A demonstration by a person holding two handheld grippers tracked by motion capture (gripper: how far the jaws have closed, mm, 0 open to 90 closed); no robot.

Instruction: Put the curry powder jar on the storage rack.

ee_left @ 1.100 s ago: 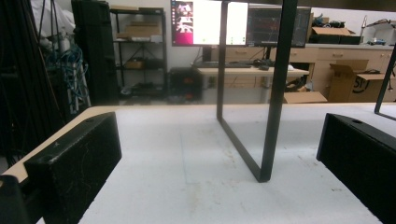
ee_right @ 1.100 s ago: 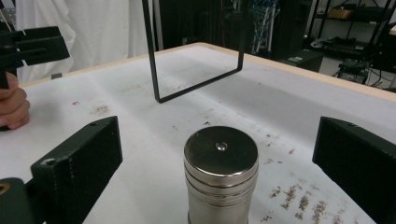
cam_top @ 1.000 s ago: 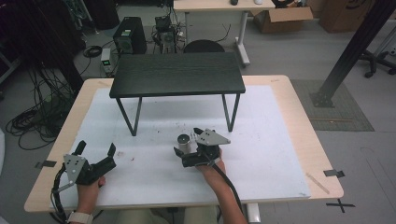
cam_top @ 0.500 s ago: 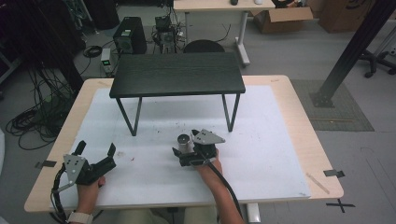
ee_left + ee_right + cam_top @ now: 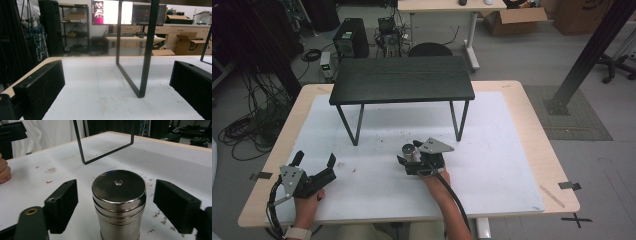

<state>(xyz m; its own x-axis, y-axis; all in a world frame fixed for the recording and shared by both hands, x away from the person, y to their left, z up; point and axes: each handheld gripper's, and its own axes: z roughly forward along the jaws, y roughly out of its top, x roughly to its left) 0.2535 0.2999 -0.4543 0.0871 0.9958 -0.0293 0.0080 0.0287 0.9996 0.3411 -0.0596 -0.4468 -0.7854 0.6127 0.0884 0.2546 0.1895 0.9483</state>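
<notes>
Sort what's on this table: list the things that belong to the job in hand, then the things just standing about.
In the job:
- steel canister, upright on the white mat
- right gripper, jaws just been closing, canister between them, pads not yet touching

Standing about:
- black shelf
- left gripper, open, nothing between its jaws

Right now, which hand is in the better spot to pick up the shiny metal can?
The right one. The metal can stands upright between the right gripper fingers, which have just been closing but don't touch it yet. The left gripper sits open near the table's left edge, far from the can.
</notes>
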